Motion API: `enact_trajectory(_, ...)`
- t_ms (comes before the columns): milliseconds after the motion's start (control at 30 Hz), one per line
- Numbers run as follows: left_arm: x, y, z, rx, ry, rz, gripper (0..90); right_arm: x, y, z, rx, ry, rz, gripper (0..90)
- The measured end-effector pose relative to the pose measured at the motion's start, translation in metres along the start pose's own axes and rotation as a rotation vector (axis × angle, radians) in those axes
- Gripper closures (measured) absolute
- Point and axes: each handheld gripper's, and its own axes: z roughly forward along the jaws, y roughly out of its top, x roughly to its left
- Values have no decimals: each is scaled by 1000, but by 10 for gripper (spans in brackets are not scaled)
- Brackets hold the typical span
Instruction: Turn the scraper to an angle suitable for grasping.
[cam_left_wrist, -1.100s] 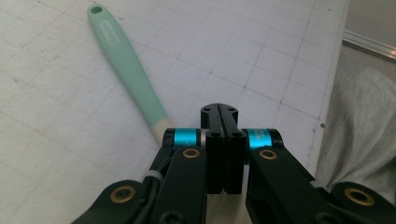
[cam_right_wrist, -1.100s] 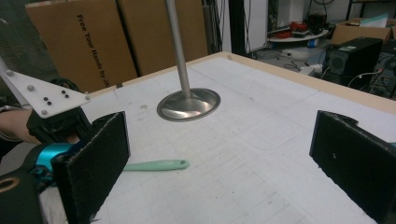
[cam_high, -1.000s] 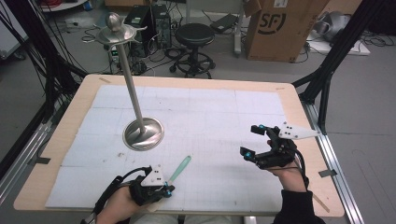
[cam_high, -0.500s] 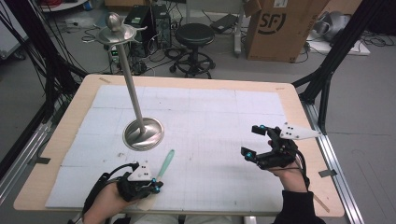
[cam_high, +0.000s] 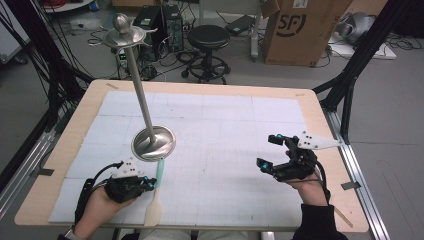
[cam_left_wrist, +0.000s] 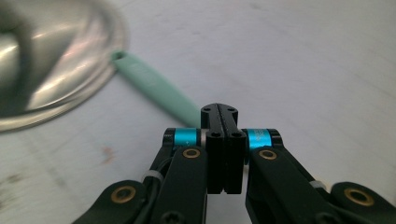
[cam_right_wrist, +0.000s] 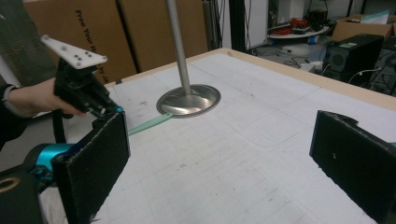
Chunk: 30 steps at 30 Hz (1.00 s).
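High view: mint-green spatula (cam_high: 159, 177) lies on the counter (cam_high: 225, 125) with its handle tip touching the near rim of the metal stand (cam_high: 153, 142) base, pale blade end pointing away from the stand toward the counter's near edge. Left claw (cam_high: 150, 184) sits just left of the spatula, near side of the stand; in the left gripper view its jaws are clenched on the spatula handle (cam_left_wrist: 156, 86), gripped partway along. Right claw (cam_high: 270, 152) is well right of the stand, released, jaws wide apart, holding nothing. Likely step: moving the spatula toward the stand, maybe to hang it by the handle hole. To do that well, keep the grip firm, lift clear of the base rim, avoid knocking the tall pole.
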Motion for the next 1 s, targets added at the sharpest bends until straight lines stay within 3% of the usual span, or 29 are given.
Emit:
enact_trajectory(67,8,0,6,8,18,-40,898,0,0,1,4,1,2,38)
enact_trajectory(167,12,5,15,17,21,-52,898,1,0,2,8,4,-2,38)
enact_trajectory(267,9,10,25,14,-7,-75,898,1,0,2,3,1,-2,38)
enact_trajectory(367,1,17,34,18,-12,-53,898,0,0,0,-1,-1,2,38)
enact_trajectory(600,-15,29,43,65,27,-14,898,0,1,0,-6,-3,0,38)
enact_trajectory(867,-40,41,59,81,-50,49,897,-1,0,1,0,-3,2,38)
enact_trajectory(1000,-54,43,65,83,-135,94,898,-1,0,-1,-4,-6,3,38)
